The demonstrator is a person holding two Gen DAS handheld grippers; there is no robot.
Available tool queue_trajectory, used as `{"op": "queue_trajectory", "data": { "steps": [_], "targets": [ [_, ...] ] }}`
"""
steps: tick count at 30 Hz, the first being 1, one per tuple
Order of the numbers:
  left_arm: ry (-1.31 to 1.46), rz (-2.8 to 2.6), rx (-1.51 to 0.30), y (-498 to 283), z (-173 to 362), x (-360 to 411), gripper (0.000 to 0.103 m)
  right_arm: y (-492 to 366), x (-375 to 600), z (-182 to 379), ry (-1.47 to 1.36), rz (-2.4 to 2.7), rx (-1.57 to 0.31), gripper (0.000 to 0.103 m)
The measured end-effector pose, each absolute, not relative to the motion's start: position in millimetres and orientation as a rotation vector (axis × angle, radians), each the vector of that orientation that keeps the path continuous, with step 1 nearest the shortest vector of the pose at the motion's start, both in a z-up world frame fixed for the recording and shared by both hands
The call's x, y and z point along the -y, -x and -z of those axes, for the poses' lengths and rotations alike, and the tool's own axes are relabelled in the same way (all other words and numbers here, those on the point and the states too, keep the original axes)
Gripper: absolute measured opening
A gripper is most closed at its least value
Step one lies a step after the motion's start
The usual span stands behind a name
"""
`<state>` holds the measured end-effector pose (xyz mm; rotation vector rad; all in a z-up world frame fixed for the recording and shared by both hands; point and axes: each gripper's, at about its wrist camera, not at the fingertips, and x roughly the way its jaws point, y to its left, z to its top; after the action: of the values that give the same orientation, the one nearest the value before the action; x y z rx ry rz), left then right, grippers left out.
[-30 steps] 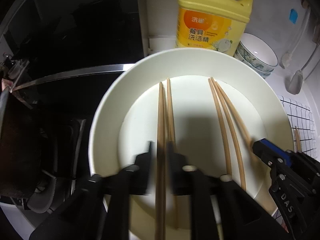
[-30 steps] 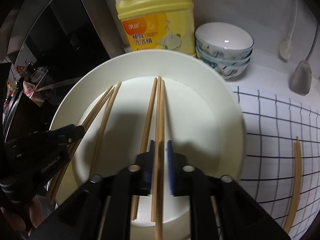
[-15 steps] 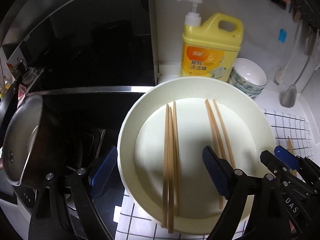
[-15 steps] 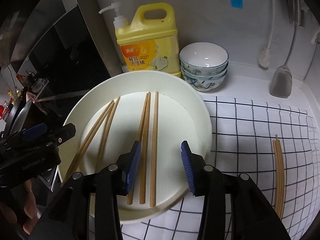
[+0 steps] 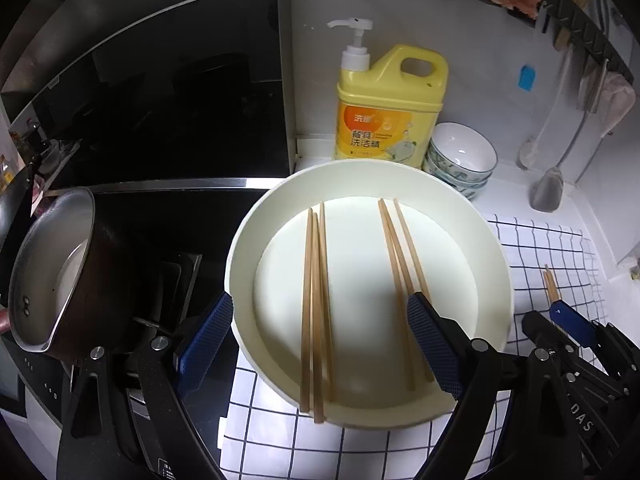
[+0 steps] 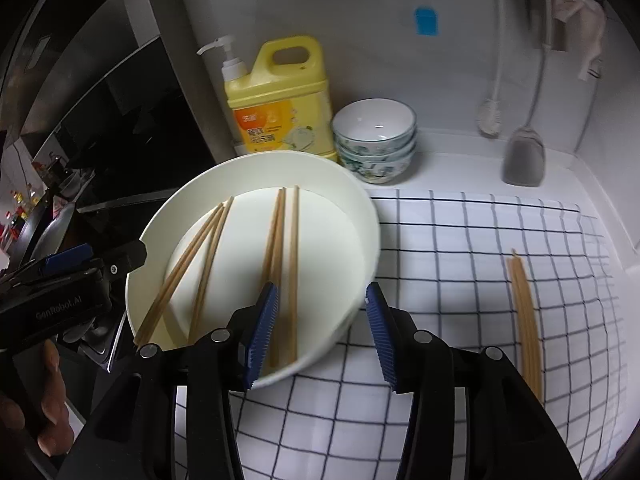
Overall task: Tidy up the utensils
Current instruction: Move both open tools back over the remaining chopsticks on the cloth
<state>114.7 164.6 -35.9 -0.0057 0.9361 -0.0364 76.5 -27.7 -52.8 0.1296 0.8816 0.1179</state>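
Note:
A white plate holds two bunches of wooden chopsticks, a left bunch and a right bunch, lying lengthwise. My left gripper hangs above the left bunch, open wide, touching nothing. The right wrist view shows the same plate with the left bunch and the right bunch. My right gripper hovers over the plate's near right rim. Its jaws are opening, and the pads press on nothing. A further bunch of chopsticks lies on the checked cloth.
A yellow detergent bottle and stacked bowls stand behind the plate against the wall. A metal pot sits on the dark stove at the left. A spatula and a brush hang at the back right.
Both grippers were shut on chopstick bunches and have let go and opened. Both have risen and pulled back, and the bunches stay lying on the plate.

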Motion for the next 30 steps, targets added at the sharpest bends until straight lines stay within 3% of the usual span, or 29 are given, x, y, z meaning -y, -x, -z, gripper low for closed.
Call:
{"op": "queue_trajectory", "data": {
  "steps": [30],
  "targets": [
    [-0.076, 0.298, -0.908, -58, 19, -80, 0.089, 38, 149, 18, -0.226, 0.194, -0.774, 0.051]
  ]
}}
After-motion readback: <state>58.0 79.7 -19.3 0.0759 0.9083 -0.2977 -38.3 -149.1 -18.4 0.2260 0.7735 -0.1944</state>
